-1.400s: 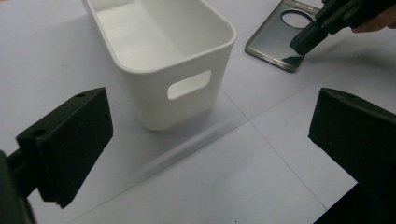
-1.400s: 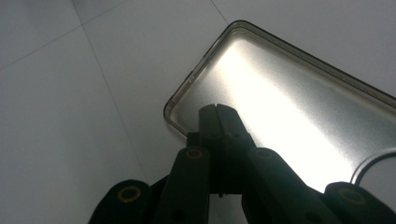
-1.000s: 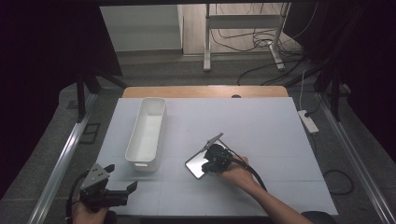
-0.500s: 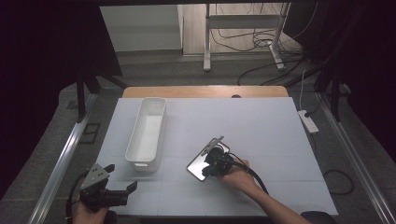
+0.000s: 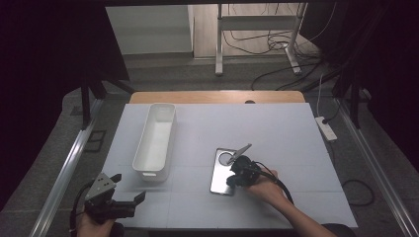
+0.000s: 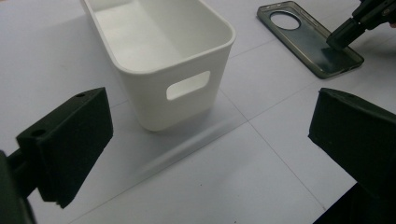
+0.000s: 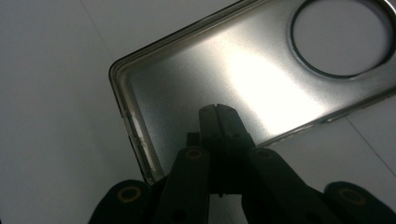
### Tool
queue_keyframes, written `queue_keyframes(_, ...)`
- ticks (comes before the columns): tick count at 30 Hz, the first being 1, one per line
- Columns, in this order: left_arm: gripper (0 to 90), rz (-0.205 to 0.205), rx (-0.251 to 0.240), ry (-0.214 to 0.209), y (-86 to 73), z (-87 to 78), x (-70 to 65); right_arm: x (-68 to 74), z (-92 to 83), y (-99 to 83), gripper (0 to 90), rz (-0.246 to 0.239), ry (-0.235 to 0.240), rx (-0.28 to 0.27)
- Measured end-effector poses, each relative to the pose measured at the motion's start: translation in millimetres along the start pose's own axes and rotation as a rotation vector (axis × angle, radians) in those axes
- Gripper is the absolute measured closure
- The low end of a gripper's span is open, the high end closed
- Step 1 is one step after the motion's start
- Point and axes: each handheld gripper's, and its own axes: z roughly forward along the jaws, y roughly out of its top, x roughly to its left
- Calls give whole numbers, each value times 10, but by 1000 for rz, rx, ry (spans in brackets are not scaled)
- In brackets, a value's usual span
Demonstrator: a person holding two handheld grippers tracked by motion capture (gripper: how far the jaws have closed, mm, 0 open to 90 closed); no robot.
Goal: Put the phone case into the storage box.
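Observation:
A smoky see-through phone case (image 5: 221,168) (image 6: 299,32) (image 7: 243,70) with a round camera hole lies open side up on the white table (image 5: 276,133), right of centre. My right gripper (image 5: 232,180) (image 7: 217,110) is shut, its joined tips resting on the inner face of the case near the end closest to me; nothing is between the jaws. That gripper's tip (image 6: 335,41) also shows in the left gripper view. My left gripper (image 5: 129,187) (image 6: 210,135) stands open at the near left corner, empty, pointing at the bin.
An empty long white bin (image 5: 148,174) (image 6: 187,88) with a handle slot stands left of centre, lengthwise away from me. A power strip (image 5: 326,129) lies beyond the table's right edge. Metal rails (image 5: 64,173) run along both sides.
The right gripper has shifted right, and the case under it has swung from slanted to nearly lengthwise. The left gripper has stayed put.

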Motion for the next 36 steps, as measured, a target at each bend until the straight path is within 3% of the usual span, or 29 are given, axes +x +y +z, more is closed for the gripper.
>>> queue_keyframes(23,4,3,0,-12,5,6,6,-365,-143,-153,897,72,-76,-29)
queue_keyframes(36,6,7,0,-14,6,9,5,-453,-169,-175,897,98,-99,-35)
